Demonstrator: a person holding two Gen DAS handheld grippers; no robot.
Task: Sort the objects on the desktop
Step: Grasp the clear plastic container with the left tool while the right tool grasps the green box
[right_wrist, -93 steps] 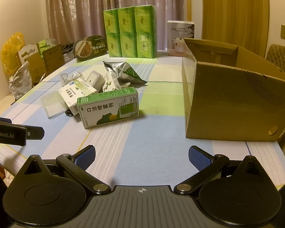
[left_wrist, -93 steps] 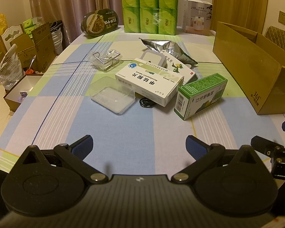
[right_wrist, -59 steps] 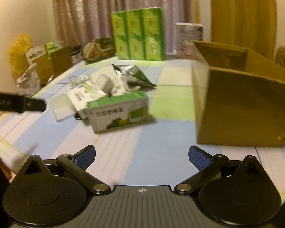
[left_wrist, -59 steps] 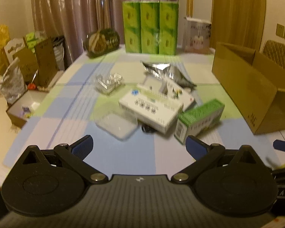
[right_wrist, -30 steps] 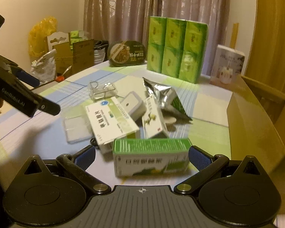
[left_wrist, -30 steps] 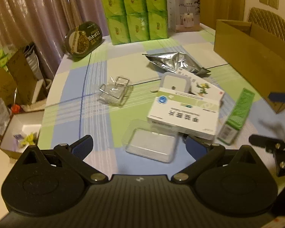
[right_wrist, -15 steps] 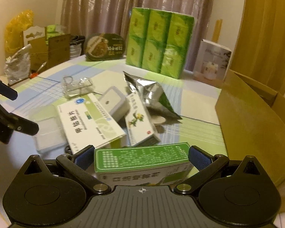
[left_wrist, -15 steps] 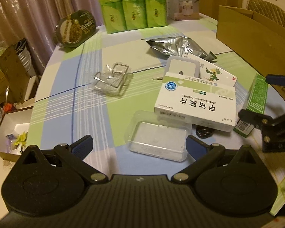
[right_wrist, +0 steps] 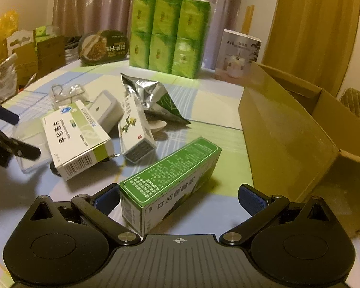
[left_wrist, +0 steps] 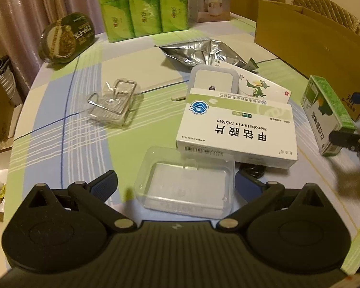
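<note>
Two grippers: both with jaws spread wide, nothing clamped.
Left gripper [left_wrist: 175, 184]: we straddle the clear plastic case [left_wrist: 187, 182], which lies flat between the fingers.
Right gripper [right_wrist: 178, 198]: the green carton [right_wrist: 170, 184] sits between our fingers, slanting toward 1 o'clock, nearer the left pad.
Advice, right: we judge it best to centre on the carton and square the pads to its long faces before closing.
Advice, left: we should close gently; the case looks thin and slippery.
Neighbours: white tablet box [left_wrist: 237, 129] at 12 o'clock, touching the case.
Destination, presumed: cardboard box [right_wrist: 300, 129] at 2 o'clock from the right gripper.
</note>
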